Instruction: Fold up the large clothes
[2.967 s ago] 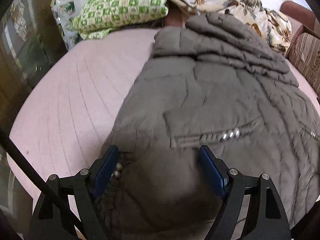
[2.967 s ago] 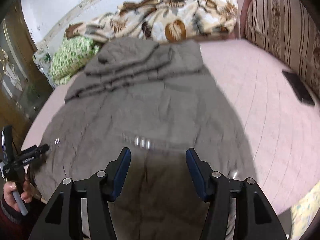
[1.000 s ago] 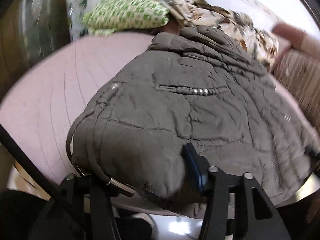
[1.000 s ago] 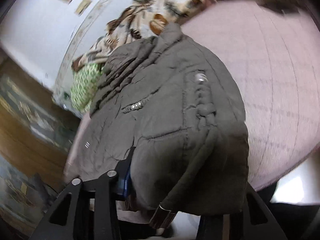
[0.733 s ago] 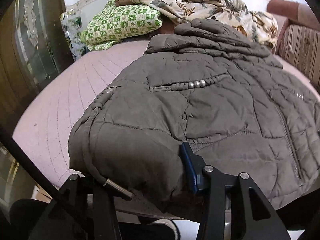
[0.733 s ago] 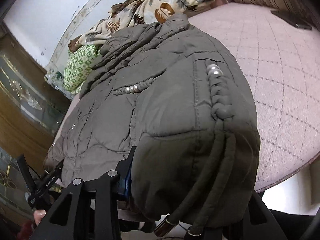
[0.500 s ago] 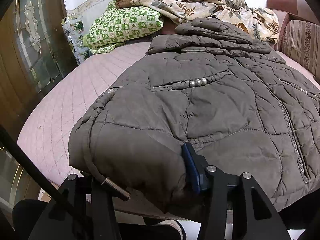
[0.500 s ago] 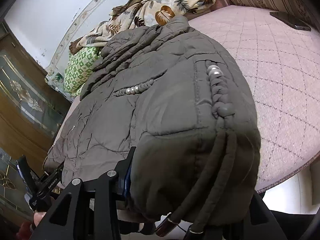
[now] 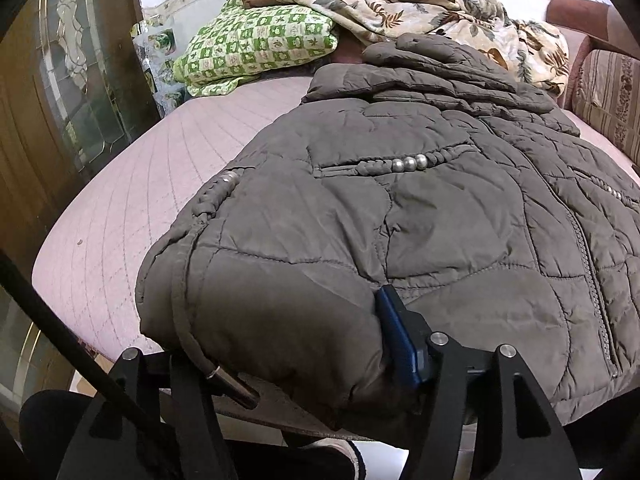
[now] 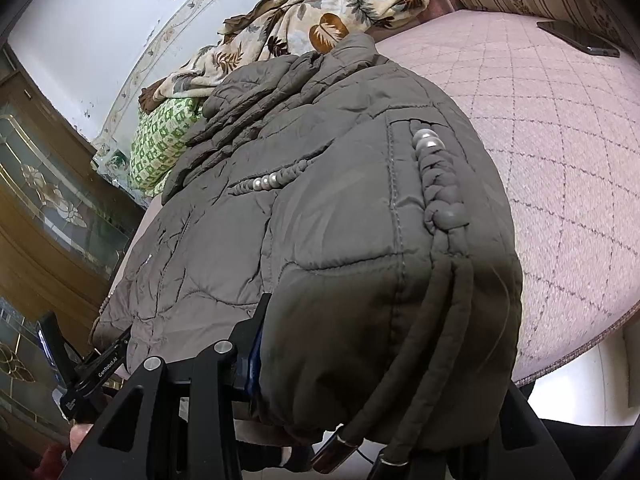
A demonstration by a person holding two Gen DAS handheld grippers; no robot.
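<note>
The jacket (image 9: 420,208) lies on the pink quilted bed (image 9: 120,216), long axis running near to far: hem at the near edge, collar and bunched upper part at the far end, next to the green checked pillow (image 9: 256,48) and leaf-print blanket (image 9: 440,12). It is grey-brown, quilted and puffy, with braided pocket trims carrying silver beads, a front zipper, and metal-tipped drawcords hanging from the near hem corners. The left gripper (image 9: 280,344) has the near left hem corner between its fingers; its jaws are opening. The right gripper (image 10: 380,360) is clamped on the near right hem corner.
</note>
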